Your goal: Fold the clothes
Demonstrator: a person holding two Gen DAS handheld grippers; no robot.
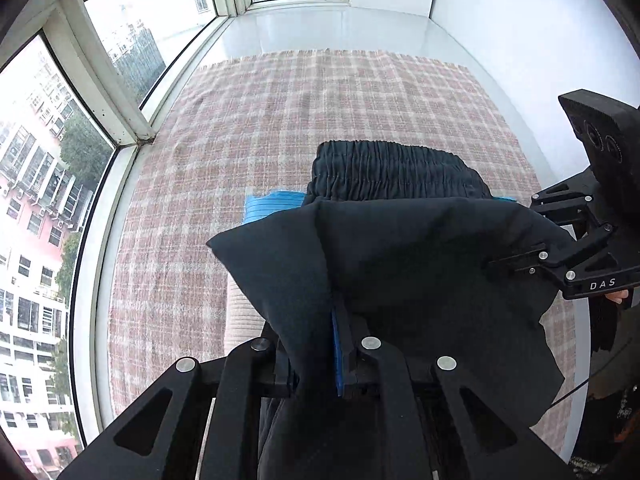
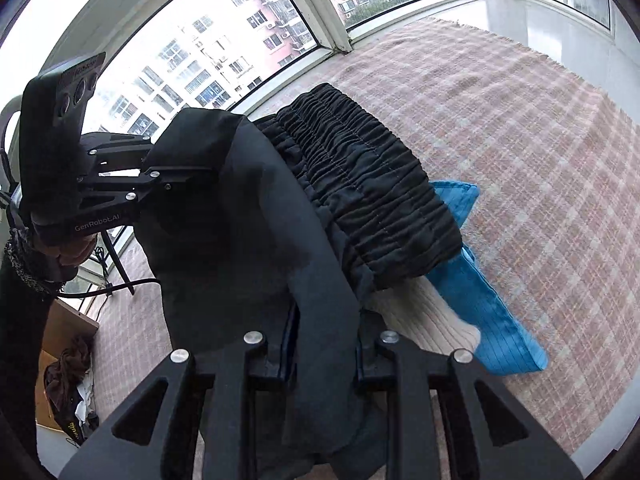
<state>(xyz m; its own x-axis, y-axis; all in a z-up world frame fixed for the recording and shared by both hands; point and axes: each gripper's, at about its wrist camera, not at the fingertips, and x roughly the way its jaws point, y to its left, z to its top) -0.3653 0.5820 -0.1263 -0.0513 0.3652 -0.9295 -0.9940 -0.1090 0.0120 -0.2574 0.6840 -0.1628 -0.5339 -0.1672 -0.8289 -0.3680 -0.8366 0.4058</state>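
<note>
A dark navy garment (image 1: 400,264) with a gathered elastic waistband (image 2: 360,184) is held lifted above a plaid blanket (image 1: 280,120), its waistband end draped over a blue folded cloth (image 2: 488,320) and a cream ribbed cloth (image 2: 424,320) lying on that blanket. One edge of the garment is pinched between the clenched fingers of the left gripper (image 1: 320,364), and another edge is clamped by the right gripper (image 2: 320,360). Windows (image 1: 48,184) are seen beyond the blanket's far edge.

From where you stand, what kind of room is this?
Probably a home's glazed bay-window nook, high up: big corner windows facing apartment blocks, a pink checked woven blanket over the white ledge, and dark elastic-waisted trousers being folded on it.
</note>
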